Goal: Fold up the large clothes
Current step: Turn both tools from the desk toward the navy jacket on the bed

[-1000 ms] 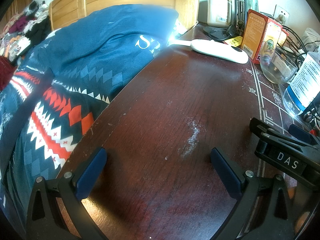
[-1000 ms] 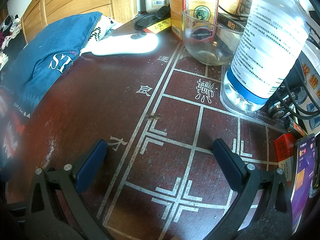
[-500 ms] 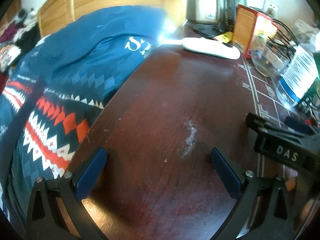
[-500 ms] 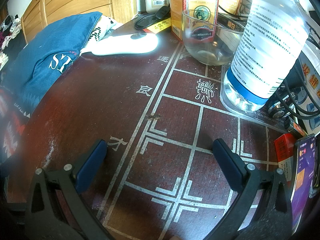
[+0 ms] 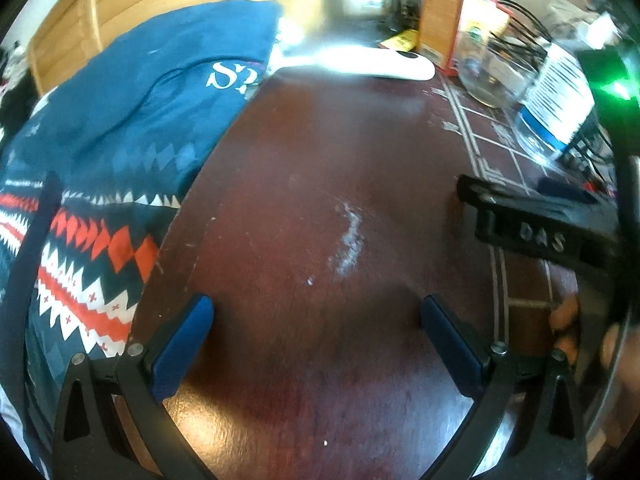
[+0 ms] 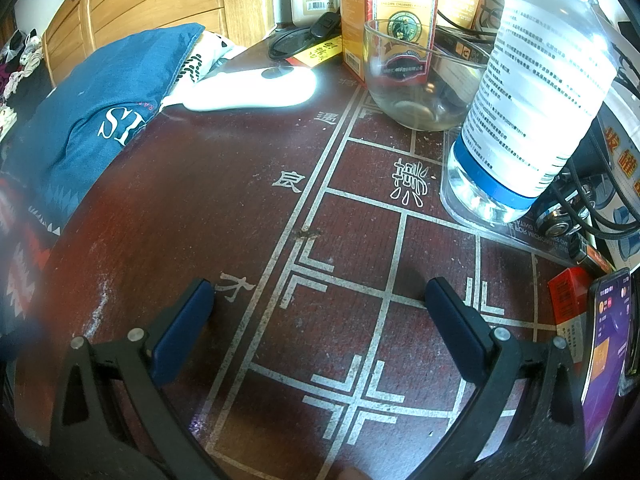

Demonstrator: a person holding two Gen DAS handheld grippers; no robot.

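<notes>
The dark red table [image 5: 304, 184] fills the middle of both views, bare in front of each tool; its curved left edge meets the garment [image 5: 120, 128], a blue piece with white letters and red, white and orange zigzag bands, filling the left side of the left wrist view and the upper left of the right one. White grid lines and Chinese characters mark the table's right part. Clutter lines the top and right: a labelled bottle [image 6: 536, 92], a glass bowl [image 6: 416, 76], red-orange boxes [image 6: 396, 4], a white device [image 6: 252, 88], a lit phone [image 6: 606, 356]. The left gripper [image 5: 316, 344] and right gripper [image 6: 320, 328] hover low over the table, jaws wide apart and empty. "DAS" shows on the right gripper's side at the left wrist view's right.
</notes>
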